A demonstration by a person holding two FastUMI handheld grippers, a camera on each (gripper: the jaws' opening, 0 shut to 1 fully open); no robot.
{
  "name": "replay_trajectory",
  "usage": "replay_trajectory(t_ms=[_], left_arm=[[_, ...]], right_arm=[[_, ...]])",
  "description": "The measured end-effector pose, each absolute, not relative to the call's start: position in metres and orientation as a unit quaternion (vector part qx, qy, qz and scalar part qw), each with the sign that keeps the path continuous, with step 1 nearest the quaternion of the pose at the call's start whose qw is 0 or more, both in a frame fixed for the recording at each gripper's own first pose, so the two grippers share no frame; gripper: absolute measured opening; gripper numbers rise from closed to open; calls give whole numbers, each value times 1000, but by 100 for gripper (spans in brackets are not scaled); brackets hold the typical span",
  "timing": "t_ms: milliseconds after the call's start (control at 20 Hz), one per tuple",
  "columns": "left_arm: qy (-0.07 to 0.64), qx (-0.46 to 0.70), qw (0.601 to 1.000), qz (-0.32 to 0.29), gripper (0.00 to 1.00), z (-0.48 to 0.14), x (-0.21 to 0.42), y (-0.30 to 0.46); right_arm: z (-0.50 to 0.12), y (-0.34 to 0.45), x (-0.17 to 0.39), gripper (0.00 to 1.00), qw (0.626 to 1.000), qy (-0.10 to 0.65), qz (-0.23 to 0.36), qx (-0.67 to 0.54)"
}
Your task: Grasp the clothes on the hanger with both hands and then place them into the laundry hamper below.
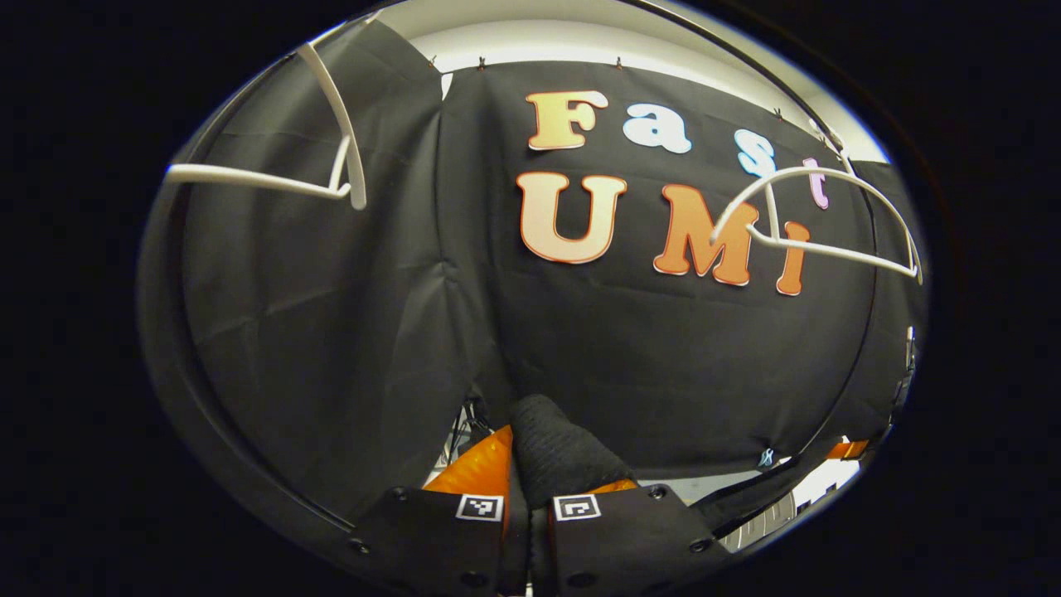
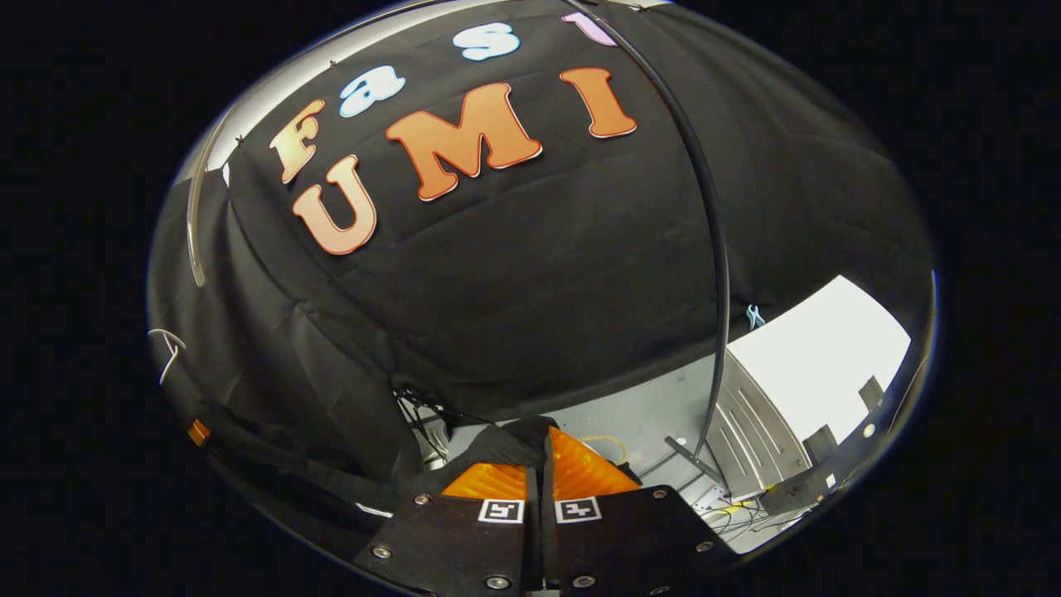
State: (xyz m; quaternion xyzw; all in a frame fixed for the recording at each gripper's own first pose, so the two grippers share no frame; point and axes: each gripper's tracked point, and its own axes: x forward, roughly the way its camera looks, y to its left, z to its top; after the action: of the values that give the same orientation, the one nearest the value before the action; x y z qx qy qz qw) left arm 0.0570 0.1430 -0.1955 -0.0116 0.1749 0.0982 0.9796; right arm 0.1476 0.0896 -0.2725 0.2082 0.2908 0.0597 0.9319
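Both grippers pinching dark cloth below bare hangers

Nearest in the left gripper view, the left gripper (image 1: 530, 485) has its fingers pressed together on a fold of dark knitted clothing (image 1: 554, 448), which bulges up between them. Likewise in the right gripper view, the right gripper (image 2: 540, 481) is drawn tight on a thin edge of the same dark fabric (image 2: 507, 444) spilling to its left. Farther off, two white hangers (image 1: 331, 170) (image 1: 816, 220) hang bare, high against the black cloth wall (image 1: 348, 332). Beyond the right gripper, cables (image 2: 427, 419) and a pale floor (image 2: 642, 414) show under the wall's hem, beside a thin dark pole (image 2: 713, 249).
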Motion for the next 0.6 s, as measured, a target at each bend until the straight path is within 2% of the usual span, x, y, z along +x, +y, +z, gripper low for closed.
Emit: replay_trajectory(t_ms=[600], left_arm=[[285,-6,958,31,8,-299,80,82]], right_arm=[[-321,131,157,0,920,334,71,192]])
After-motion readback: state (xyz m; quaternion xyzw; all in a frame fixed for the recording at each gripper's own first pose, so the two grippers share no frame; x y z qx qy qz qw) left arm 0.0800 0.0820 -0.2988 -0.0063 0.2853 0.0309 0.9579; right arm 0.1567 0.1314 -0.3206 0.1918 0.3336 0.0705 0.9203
